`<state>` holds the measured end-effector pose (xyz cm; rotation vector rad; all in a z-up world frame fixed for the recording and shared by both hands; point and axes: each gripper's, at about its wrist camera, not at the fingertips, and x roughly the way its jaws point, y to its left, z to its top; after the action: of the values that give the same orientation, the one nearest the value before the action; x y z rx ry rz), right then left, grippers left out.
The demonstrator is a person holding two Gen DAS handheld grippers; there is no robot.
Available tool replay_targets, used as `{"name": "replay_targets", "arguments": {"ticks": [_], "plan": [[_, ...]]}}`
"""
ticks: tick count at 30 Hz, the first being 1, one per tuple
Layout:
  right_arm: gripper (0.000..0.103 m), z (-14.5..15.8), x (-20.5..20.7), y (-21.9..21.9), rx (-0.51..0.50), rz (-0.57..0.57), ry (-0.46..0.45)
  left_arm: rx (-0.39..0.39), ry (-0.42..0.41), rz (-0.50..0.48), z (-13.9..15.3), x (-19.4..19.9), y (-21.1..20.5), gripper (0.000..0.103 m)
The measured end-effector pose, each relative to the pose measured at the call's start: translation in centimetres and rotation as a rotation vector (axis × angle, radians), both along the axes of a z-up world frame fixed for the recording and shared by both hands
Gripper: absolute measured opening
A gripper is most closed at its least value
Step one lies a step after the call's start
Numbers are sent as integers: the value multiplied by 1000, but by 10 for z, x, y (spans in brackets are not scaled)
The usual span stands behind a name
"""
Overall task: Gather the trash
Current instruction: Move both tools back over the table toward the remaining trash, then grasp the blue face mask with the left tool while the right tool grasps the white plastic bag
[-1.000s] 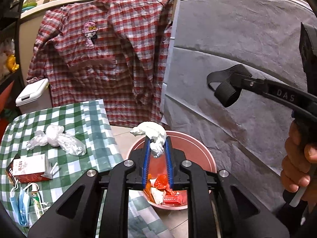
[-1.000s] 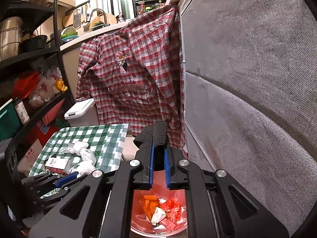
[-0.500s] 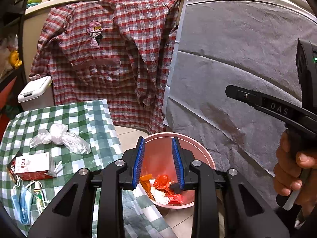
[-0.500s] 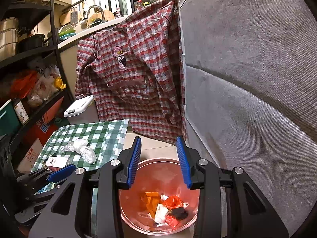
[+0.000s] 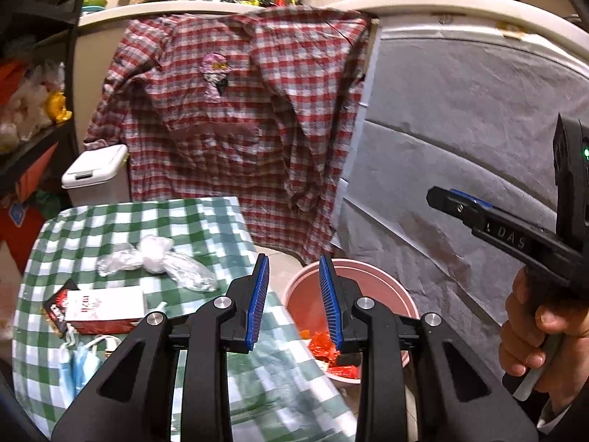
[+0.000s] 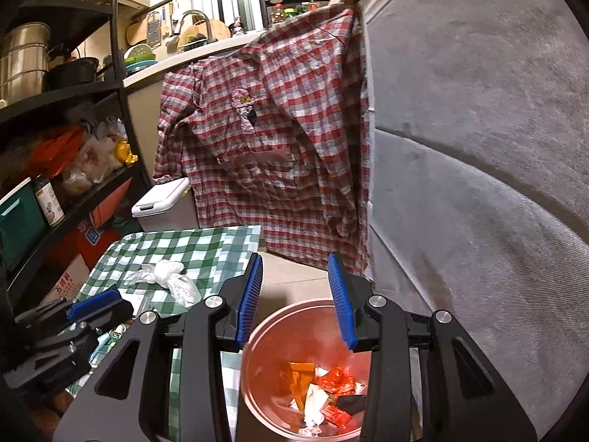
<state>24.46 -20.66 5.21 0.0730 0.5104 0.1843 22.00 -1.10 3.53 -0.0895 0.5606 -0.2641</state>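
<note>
Pink plastic, the round bin sits on the floor at the lower centre of the right wrist view, already holding red, orange and white wrappers. The right gripper hangs directly above it, jaws spread wide with nothing between them. The left gripper is just as wide apart and empty, and it straddles the edge where the green-and-white checked tabletop meets the bin.

What remains lies to the left of both grippers: a crumpled clear plastic bag at mid-left of the left wrist view, its long axis running across the frame, a white-and-red carton just below it, and a pale blue face mask at lower left. The left gripper is plainly nearer all three, so the next pick probably falls to it, swinging leftward and down.
</note>
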Motion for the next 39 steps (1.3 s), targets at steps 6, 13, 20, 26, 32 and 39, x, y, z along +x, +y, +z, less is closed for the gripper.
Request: {"name": "replay_targets", "arguments": {"ticks": [6,13,20,26,32,39], "plan": [[38,3,0,23,-2,37,-18,18,-29,50,17,-4,36,29],[33,3,5,48,13,96,-34,74,-92,136,56,-7,110,29],[23,-4,11,73,6,152,-26,88,-87,259,52,-16,196,29],[23,-16,22,96,5,200,-1,30,129,204,-16,-14,239,28],[23,-23,31,119,14,241,23,111,268,40,-73,-13,226,28],[23,-35,31,142,-22,293,42,64,352,37,-100,-12,243,53]]}}
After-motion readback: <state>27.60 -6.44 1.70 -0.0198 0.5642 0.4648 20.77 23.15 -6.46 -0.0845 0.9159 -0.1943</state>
